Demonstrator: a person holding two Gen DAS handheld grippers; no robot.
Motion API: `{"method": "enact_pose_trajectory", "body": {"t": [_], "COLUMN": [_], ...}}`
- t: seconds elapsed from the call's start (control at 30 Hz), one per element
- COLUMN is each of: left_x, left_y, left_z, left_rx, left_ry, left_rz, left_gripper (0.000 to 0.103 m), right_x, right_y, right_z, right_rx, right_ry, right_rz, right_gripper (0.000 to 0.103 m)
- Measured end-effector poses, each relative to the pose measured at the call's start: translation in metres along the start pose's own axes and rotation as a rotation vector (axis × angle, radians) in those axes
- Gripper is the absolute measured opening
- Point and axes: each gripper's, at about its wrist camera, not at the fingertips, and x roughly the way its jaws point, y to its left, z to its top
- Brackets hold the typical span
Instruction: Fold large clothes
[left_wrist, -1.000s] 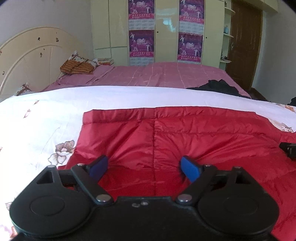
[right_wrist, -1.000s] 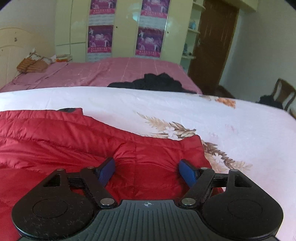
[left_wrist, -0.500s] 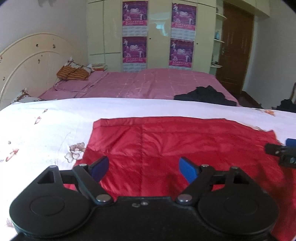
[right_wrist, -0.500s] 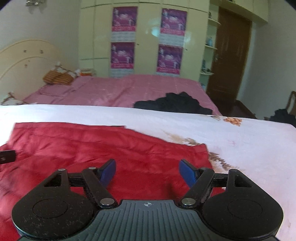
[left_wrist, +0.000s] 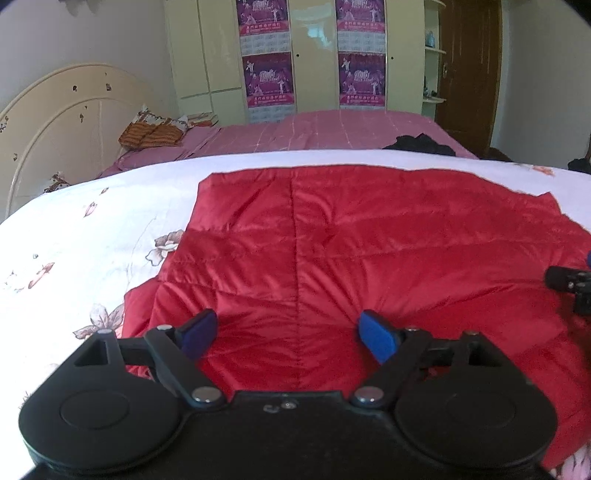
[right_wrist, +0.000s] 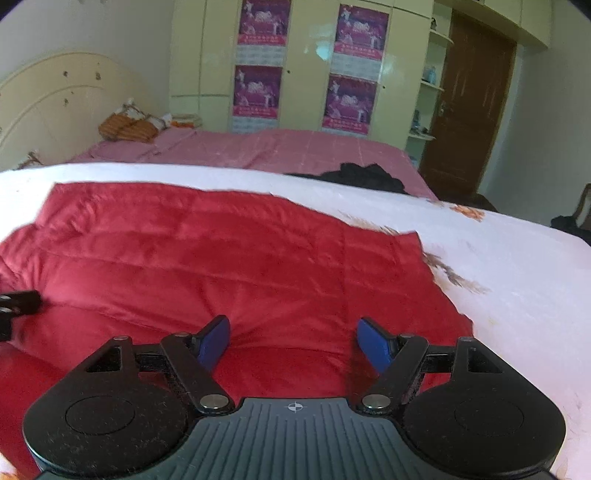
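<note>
though spread and empty, both tongs (left_wrist: 286, 332) (right_wrist: 291, 338) just above the flat red quilted coat (left_wrist: 332, 240)

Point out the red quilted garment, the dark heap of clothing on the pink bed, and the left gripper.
red quilted garment (left_wrist: 369, 236), left wrist view, middle of its spread fabric.
dark heap of clothing (right_wrist: 365, 177), right wrist view, centre of the heap.
left gripper (left_wrist: 288, 332), left wrist view, midway between fingertips.

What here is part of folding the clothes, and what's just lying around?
Part of the job:
- red quilted garment
- left claw, open
- right claw, open

Lying about:
- black clothing
- orange striped pillow
- floral sheet
</note>
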Motion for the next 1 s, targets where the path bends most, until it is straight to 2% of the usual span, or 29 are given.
{"method": "enact_pose_trajectory", "body": {"t": [0.17,0.53,0.7,1.0], "left_x": [0.004,0.006,-0.013,-0.067], "left_y": [0.001,0.005,0.016,0.044], "left_z": [-0.005,-0.006,0.003,-0.012], "left_rx": [-0.012,-0.034,-0.065,-0.138], "left_ry": [0.012,0.042,0.055,0.066], "left_rz": [0.004,0.009,0.031,-0.03], "left_gripper": [0.085,0.088,0.084,0.092], "right_x": [0.012,0.014,-0.015,-0.079], "right_y": [-0.016,-0.023,-0.031,-0.04], "right_z": [-0.009,-0.009,-0.001,-0.012], "right_rx": [0.007,0.021,0.083,0.155], "right_ry": [0.015,0.041,0.028,0.048], "right_rz": [-0.042,-0.03,0.005,0.032], "right_gripper": [0.075,0.075,0.075,0.075]}}
